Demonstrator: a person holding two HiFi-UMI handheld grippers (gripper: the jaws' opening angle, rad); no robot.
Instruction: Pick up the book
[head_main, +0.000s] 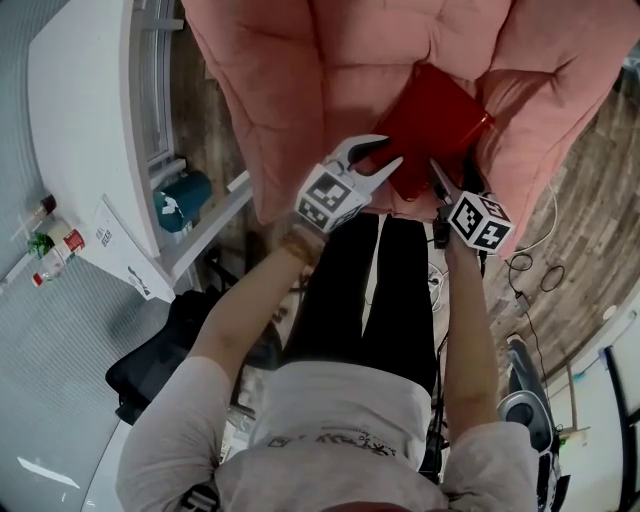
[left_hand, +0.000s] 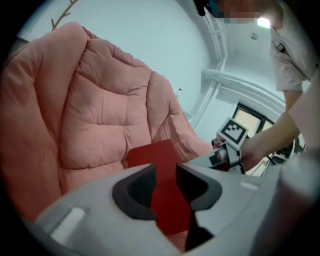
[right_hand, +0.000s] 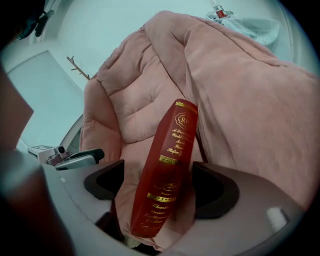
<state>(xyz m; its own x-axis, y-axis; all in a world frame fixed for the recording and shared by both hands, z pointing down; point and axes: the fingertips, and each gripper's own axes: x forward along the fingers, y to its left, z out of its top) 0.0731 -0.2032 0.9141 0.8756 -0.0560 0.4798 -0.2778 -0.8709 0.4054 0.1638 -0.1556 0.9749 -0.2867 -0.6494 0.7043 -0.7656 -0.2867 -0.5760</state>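
Approach looked to be the step in hand: the red hardback book (head_main: 430, 125) lay tilted in the hollow of a pink quilted cushion (head_main: 290, 80), gilt-lettered spine up, with nothing gripping it. The left tongs (head_main: 392, 152) stood at the book's near left edge, jaws only partly apart; in the left gripper view the red cover (left_hand: 152, 155) showed through the narrow gap, beyond the pads and not pinched by them. The right tongs (head_main: 440, 185) sat at the near right corner, jaws spread wide; in the right gripper view the spine (right_hand: 167, 180) stood between the pads with clear space on both sides. The next move probably called for the right tongs to ease further along the spine, centre it, then close firmly before any lift, since the soft cushion could let the book slide
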